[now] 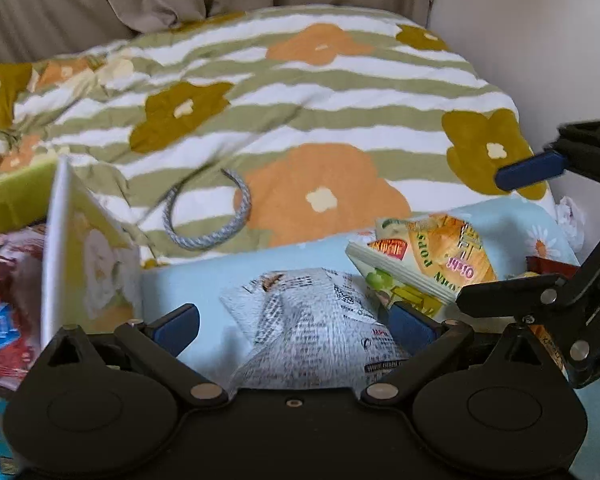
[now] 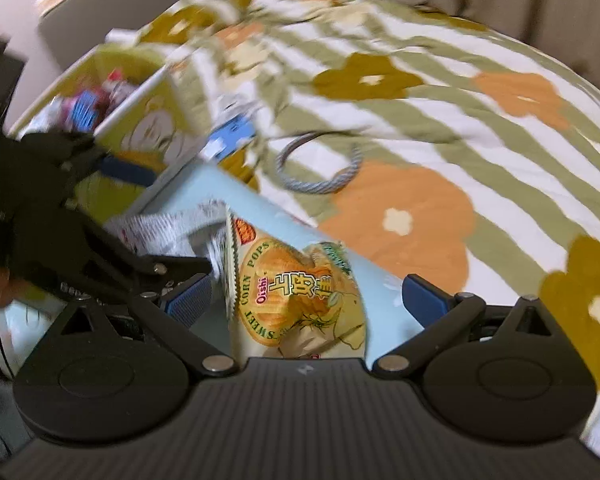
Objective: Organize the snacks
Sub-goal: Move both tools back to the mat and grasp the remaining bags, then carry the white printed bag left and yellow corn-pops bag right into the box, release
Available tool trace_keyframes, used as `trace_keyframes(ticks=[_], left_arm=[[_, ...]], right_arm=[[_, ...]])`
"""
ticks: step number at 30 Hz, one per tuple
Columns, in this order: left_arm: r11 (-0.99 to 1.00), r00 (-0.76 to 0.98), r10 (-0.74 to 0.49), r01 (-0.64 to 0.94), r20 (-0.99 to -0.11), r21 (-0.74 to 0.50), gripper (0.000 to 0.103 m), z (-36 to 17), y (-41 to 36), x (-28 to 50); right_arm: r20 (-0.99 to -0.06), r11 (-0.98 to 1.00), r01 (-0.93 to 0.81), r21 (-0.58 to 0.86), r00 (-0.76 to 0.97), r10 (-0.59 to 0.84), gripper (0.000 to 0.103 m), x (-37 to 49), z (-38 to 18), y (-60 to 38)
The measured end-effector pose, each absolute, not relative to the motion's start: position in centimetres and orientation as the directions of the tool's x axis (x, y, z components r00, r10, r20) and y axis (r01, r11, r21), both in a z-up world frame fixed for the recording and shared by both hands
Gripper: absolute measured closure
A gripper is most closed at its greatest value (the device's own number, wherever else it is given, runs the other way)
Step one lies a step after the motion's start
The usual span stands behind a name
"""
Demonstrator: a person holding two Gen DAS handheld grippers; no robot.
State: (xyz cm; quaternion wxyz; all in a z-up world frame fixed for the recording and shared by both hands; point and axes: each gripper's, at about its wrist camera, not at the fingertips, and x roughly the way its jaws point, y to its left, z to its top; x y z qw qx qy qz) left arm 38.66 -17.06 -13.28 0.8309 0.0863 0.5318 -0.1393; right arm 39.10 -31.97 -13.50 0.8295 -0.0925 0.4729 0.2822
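Both grippers are working over the bed: the left gripper [image 1: 296,320] is hanging released around a silver packet [image 1: 316,328], the right gripper [image 2: 308,296] released around the corn pops bag [image 2: 296,300]. Next, I'd judge, each is closing, then carrying to the yellow box [image 2: 140,120] at ten o'clock.

Snacks on bed, box at left, grippers over packets.

Silver printed snack packet [image 1: 312,320] lies on pale blue sheet [image 1: 204,280], btwn left gripper [image 1: 296,320] fingers. Yellow corn pops bag [image 2: 296,296] just right of it, btwn right gripper [image 2: 312,300] fingers. Yellow-green cardboard box [image 2: 140,120] w/ more packets inside stands left; grey rope loop [image 1: 212,216] behind, on floral striped quilt [image 1: 300,92].
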Motion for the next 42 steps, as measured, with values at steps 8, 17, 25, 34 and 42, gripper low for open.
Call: trace_keyframes(ticks=[8,17,25,34,42], left_arm=[[0.949,0.292,-0.152,0.309,-0.944,-0.057,0.018,-15.7,-16.8,39.5],[0.961,0.240,-0.134,0.268,-0.962,-0.068,0.024,-17.4,-16.3,38.4],[0.960,0.280,-0.143,0.271,-0.949,-0.064,0.034,-17.1,-16.2,37.3],[0.969,0.320,-0.148,0.234,-0.936,-0.074,0.035,-15.5,-15.5,36.2],[0.975,0.364,-0.153,0.208,-0.919,-0.080,0.035,-13.7,-14.7,35.3]], right_arm=[[-0.853,0.760,-0.611,0.223,0.254,0.455,0.000,40.6,-15.5,-32.0],[-0.860,0.769,-0.588,0.249,0.231,0.455,0.000,41.9,-16.7,-31.5],[-0.862,0.773,-0.562,0.295,0.192,0.469,0.000,42.9,-18.0,-31.0],[-0.866,0.785,-0.521,0.335,0.158,0.475,0.000,43.4,-19.1,-30.8],[-0.861,0.791,-0.527,0.312,0.195,0.469,0.008,42.5,-17.6,-30.3]])
